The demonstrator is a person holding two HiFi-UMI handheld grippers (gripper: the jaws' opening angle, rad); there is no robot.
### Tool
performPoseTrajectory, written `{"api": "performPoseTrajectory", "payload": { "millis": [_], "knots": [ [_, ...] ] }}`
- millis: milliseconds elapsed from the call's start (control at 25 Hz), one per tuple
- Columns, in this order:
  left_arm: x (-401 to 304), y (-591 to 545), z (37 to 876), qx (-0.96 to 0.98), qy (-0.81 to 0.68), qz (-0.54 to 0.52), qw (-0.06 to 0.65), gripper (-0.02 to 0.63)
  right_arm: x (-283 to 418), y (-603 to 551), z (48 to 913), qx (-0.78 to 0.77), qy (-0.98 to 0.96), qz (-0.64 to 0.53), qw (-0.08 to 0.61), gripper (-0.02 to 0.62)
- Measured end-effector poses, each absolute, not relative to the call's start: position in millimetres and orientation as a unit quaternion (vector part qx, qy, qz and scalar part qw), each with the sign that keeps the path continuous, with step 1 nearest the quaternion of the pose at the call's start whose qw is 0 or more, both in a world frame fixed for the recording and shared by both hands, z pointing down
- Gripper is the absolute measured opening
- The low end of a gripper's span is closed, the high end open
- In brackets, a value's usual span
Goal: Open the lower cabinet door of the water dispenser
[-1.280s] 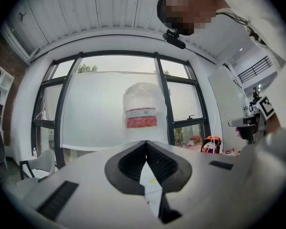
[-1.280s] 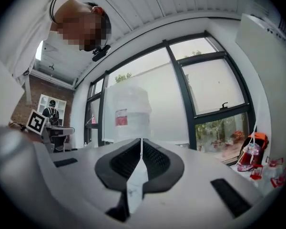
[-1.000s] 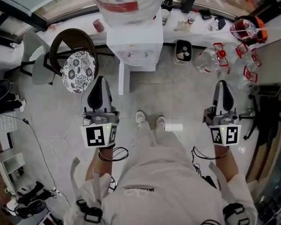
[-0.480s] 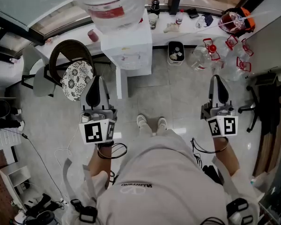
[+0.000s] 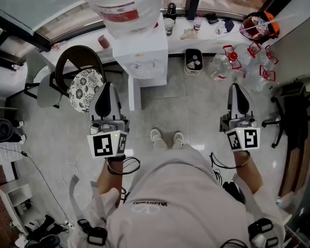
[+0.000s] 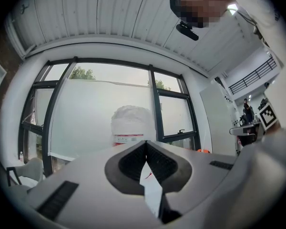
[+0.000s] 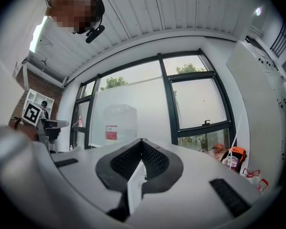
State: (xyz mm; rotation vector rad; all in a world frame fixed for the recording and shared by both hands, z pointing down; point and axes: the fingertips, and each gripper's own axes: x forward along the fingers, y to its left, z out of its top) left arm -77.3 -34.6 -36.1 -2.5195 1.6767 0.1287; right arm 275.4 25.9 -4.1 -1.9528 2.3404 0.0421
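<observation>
Both claws stay shut and empty; the right claw (image 5: pixel 236 89) has drifted slightly inward, the left claw (image 5: pixel 108 88) hardly at all; the water dispenser (image 5: pixel 143 56) stands well ahead, a white panel (image 5: pixel 134 93), perhaps its lower door, jutting out; the reach is probably yet to come.

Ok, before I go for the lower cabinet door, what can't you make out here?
- Head view: the water dispenser is seen from above, so its lower door front and any handle don't show.
- Left gripper view: the left gripper hides the dispenser below the bottle with its own body.
- Right gripper view: likewise, only the bottle shows.
</observation>
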Motion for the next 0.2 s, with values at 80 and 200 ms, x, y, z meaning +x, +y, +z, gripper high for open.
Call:
{"api": "performPoseTrajectory", "payload": {
  "millis": [80,200],
  "knots": [
    [-77.2,-33.6,-34.4,-0.83,0.554,0.04,0.05,0.003,273.8,25.7,-4.2,-0.639,0.768,0.014,0.046,0.012],
    [-75.9,-31.3,-35.2,-0.832,0.551,0.042,0.052,0.003,272.0,27.1,-4.4,-0.637,0.769,0.014,0.046,0.012]
  ]
}}
